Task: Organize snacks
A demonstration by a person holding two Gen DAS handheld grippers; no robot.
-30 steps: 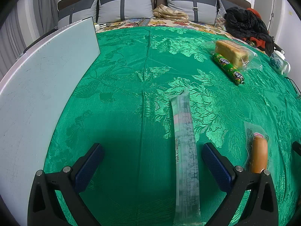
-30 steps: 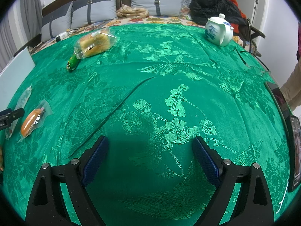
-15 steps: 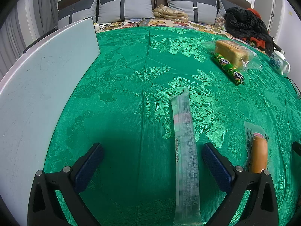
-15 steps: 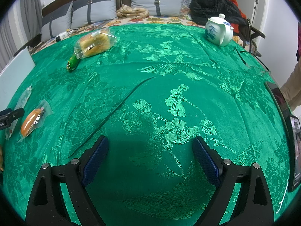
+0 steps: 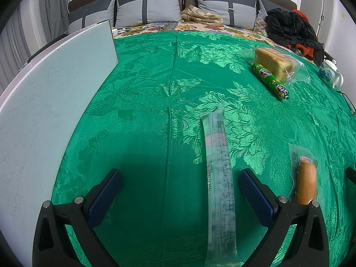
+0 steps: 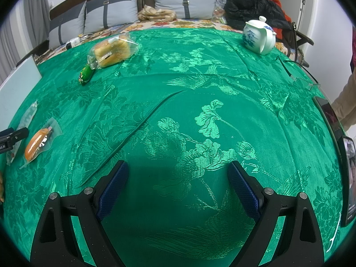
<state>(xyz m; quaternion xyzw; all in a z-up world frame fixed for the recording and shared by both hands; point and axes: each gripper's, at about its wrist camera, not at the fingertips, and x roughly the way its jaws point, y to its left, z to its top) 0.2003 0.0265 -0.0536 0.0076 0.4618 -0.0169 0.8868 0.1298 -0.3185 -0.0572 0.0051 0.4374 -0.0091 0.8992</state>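
Note:
A long clear snack packet (image 5: 219, 173) lies lengthwise on the green tablecloth, running between the fingers of my open left gripper (image 5: 179, 179), nearer the right finger. To its right lies a wrapped orange sausage (image 5: 306, 184). Farther off are a green wrapped sausage (image 5: 269, 81) and bagged bread (image 5: 273, 63). In the right wrist view my right gripper (image 6: 178, 178) stands open over bare cloth, with the orange sausage (image 6: 36, 143), clear packet (image 6: 26, 115), green sausage (image 6: 85, 74) and bread (image 6: 112, 52) off to the left.
A pale grey board (image 5: 44, 102) covers the table's left side. A white and blue teapot (image 6: 259, 35) stands at the far right, a phone (image 6: 350, 178) and cables at the right edge. Cushions and dark clothes lie behind. A person's leg (image 6: 347, 102) shows at right.

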